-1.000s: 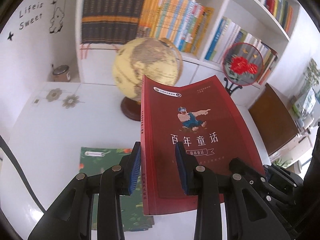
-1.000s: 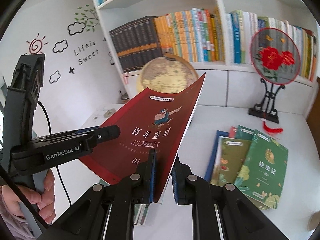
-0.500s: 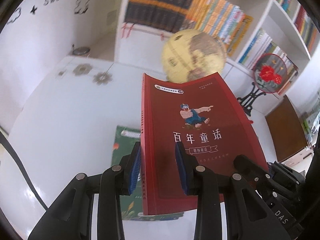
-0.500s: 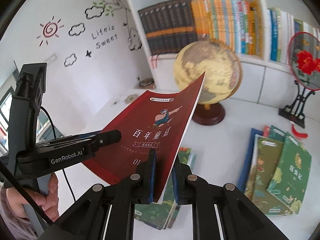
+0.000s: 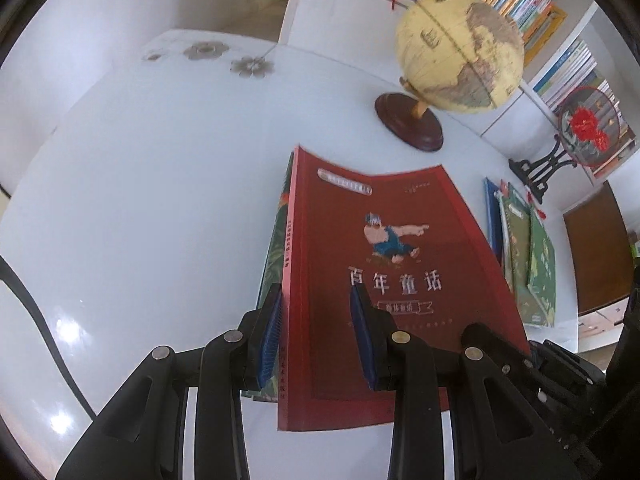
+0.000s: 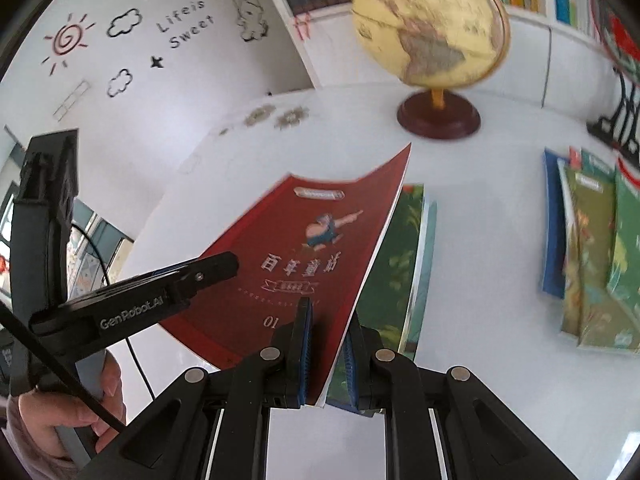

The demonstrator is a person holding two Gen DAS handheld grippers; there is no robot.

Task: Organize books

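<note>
A red paperback [image 5: 392, 264] with a cartoon figure on its cover hangs tilted, low over the white table [image 5: 160, 200]. My left gripper [image 5: 316, 320] is shut on it at the spine, one pad on the cover and one behind. My right gripper [image 6: 326, 344] is shut on the red paperback [image 6: 304, 248] at its open page edge. The left gripper's upper finger [image 6: 200, 272] lies across the cover in the right wrist view. Directly under the red book a green book [image 6: 400, 264] lies flat on the table, its edge [image 5: 276, 256] showing beside the spine.
A fanned pile of green and blue books [image 6: 592, 248] lies on the table to the right. A globe [image 5: 460, 52] on a dark round base stands behind, with a red-flower fan ornament [image 5: 588, 128] on a stand and full bookshelves beyond. A person's hand [image 6: 60, 420] holds the left gripper's handle.
Both grippers have come down with the red book and tipped further toward the table. The book now hangs right over the green book, and the globe sits higher in both views.
</note>
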